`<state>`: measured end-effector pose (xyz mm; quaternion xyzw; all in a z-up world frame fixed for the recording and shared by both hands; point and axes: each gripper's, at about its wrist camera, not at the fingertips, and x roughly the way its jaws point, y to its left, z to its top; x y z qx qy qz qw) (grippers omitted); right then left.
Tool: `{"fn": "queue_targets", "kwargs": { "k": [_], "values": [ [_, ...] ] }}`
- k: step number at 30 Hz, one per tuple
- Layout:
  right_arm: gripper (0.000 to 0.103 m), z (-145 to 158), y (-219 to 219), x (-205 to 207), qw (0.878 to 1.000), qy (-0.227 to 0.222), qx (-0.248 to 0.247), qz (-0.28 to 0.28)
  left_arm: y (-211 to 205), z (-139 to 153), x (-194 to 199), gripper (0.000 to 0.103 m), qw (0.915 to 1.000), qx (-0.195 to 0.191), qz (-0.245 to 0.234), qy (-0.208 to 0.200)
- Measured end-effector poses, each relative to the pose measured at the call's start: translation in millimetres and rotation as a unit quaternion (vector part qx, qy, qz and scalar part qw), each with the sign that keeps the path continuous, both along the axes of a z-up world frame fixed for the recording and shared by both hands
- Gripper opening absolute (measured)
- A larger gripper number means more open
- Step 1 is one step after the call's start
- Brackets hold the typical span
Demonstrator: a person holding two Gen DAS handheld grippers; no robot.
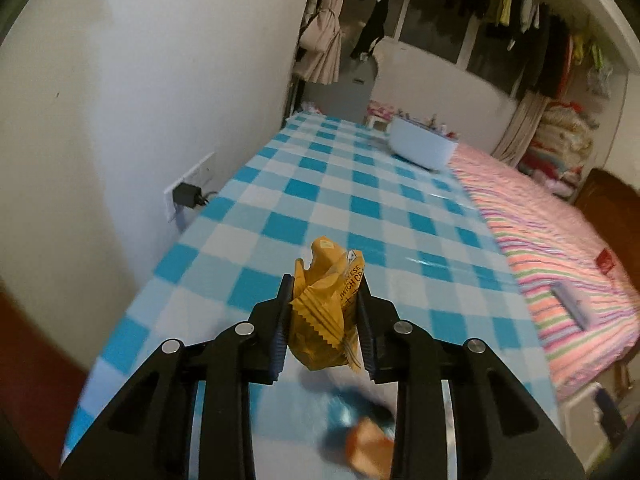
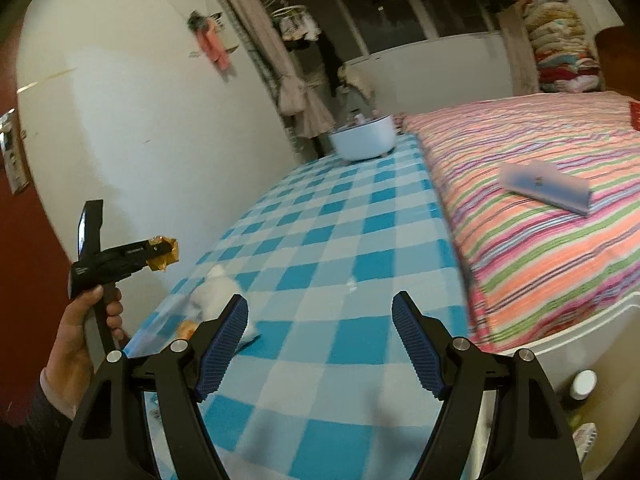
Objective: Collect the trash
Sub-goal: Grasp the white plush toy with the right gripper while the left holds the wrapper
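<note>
2 grippers hang over the blue-checked surface [image 1: 320, 184]: the left gripper [image 1: 325, 312] has its jaws clenched on a crumpled yellow wrapper [image 1: 324, 316], lifted clear of the cloth. The right gripper [image 2: 320, 344] holds its jaws released and empty. A white bowl [image 2: 364, 140] sits at the far end, beside the striped bed [image 2: 540, 208].

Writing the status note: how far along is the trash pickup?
Done: the white bin at the table's far end already holds wrappers. In hand: left gripper clamps a yellow wrapper, lifted off the table. Left: blurred scraps near the table's front edge; right gripper open, empty.
</note>
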<state>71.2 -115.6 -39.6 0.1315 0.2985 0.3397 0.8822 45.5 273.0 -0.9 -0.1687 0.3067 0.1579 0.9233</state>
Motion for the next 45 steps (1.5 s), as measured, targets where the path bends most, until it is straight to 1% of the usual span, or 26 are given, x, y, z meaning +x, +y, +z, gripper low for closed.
{"fn": "queue_targets", "kwargs": {
  "k": [2, 3, 6, 9, 11, 14, 17, 18, 19, 24, 26, 28, 30, 31, 33, 35, 36, 37, 38, 40, 45],
  "values": [
    [0.073, 2.2, 9.9, 1.4, 1.0, -0.001, -0.002, 0.019, -6.2, -3.3, -11.8, 0.029, 0.9999, -0.006, -0.006, -0.009],
    [0.073, 4.6, 22.3, 3.7, 0.999, -0.002, -0.007, 0.044, -7.1, -5.4, -14.0, 0.029, 0.9999, -0.01, -0.008, -0.009],
    [0.073, 6.4, 41.8, 5.2, 0.997, -0.012, -0.02, 0.074, -5.3, -10.3, -19.0, 0.029, 0.9997, -0.021, -0.011, -0.008],
    [0.073, 5.8, 68.4, 10.3, 0.993, -0.013, -0.036, 0.109, -1.5, -10.2, -22.4, 0.029, 0.9996, -0.023, -0.014, -0.008],
    [0.073, 4.3, 92.5, 16.4, 0.99, -0.003, -0.044, 0.137, 1.3, -10.9, -24.9, 0.029, 0.9995, -0.027, -0.012, -0.01],
    [0.073, 6.2, 122.0, 23.4, 0.984, -0.008, -0.067, 0.164, 9.7, -15.1, -28.9, 0.029, 0.9994, -0.034, -0.01, -0.003],
    [0.073, 3.9, 148.9, 29.1, 0.979, -0.022, -0.091, 0.183, 16.9, -16.8, -35.7, 0.029, 0.9996, -0.028, -0.001, 0.0],
    [0.073, 2.3, 155.6, 31.3, 0.977, -0.021, -0.096, 0.189, 18.9, -17.3, -37.9, 0.03, 0.9996, -0.028, -0.001, 0.001],
    [0.073, -0.8, 170.0, 38.2, 0.973, -0.015, -0.107, 0.204, 21.7, -17.8, -40.5, 0.03, 0.9995, -0.031, 0.001, 0.001],
    [0.073, -8.0, 205.7, 53.4, 0.962, -0.018, -0.154, 0.225, 28.9, -18.7, -47.9, 0.03, 0.9994, -0.034, 0.005, 0.002],
    [0.073, -15.7, 224.6, 59.7, 0.956, -0.018, -0.182, 0.231, 29.7, -19.2, -48.7, 0.03, 0.9995, -0.031, 0.005, 0.003],
    [0.073, -24.0, 238.5, 63.9, 0.95, -0.013, -0.2, 0.238, 30.6, -19.6, -48.9, 0.031, 0.9995, -0.029, 0.005, 0.004],
    [0.073, -30.5, 246.2, 65.5, 0.946, -0.013, -0.216, 0.24, 31.5, -20.8, -48.5, 0.031, 0.9995, -0.03, 0.004, 0.006],
    [0.073, -34.2, 249.3, 64.4, 0.944, -0.02, -0.232, 0.235, 32.2, -21.4, -48.8, 0.031, 0.9995, -0.032, 0.004, 0.007],
    [0.072, -39.1, 252.4, 62.4, 0.94, -0.032, -0.248, 0.232, 32.8, -21.7, -49.6, 0.031, 0.9994, -0.035, 0.003, 0.007],
    [0.068, -41.4, 249.7, 62.2, 0.941, -0.038, -0.248, 0.227, 30.9, -21.9, -48.8, 0.031, 0.9994, -0.034, 0.001, 0.007],
    [0.058, -41.8, 247.6, 63.5, 0.942, -0.036, -0.247, 0.224, 30.3, -22.4, -48.5, 0.031, 0.9994, -0.033, 0.0, 0.007],
    [0.049, -39.9, 241.6, 66.2, 0.947, -0.027, -0.233, 0.221, 28.9, -22.7, -48.8, 0.031, 0.9994, -0.032, -0.002, 0.007],
    [0.047, -41.0, 241.1, 68.4, 0.948, -0.024, -0.23, 0.22, 28.2, -22.9, -47.8, 0.031, 0.9994, -0.032, -0.004, 0.008],
    [0.042, -39.4, 231.0, 71.6, 0.954, -0.013, -0.213, 0.211, 24.8, -23.1, -47.2, 0.032, 0.9995, -0.031, -0.009, 0.008],
    [0.039, -29.3, 211.4, 70.1, 0.962, -0.009, -0.188, 0.197, 19.8, -21.6, -47.4, 0.032, 0.9995, -0.025, -0.018, 0.005]
  ]
}}
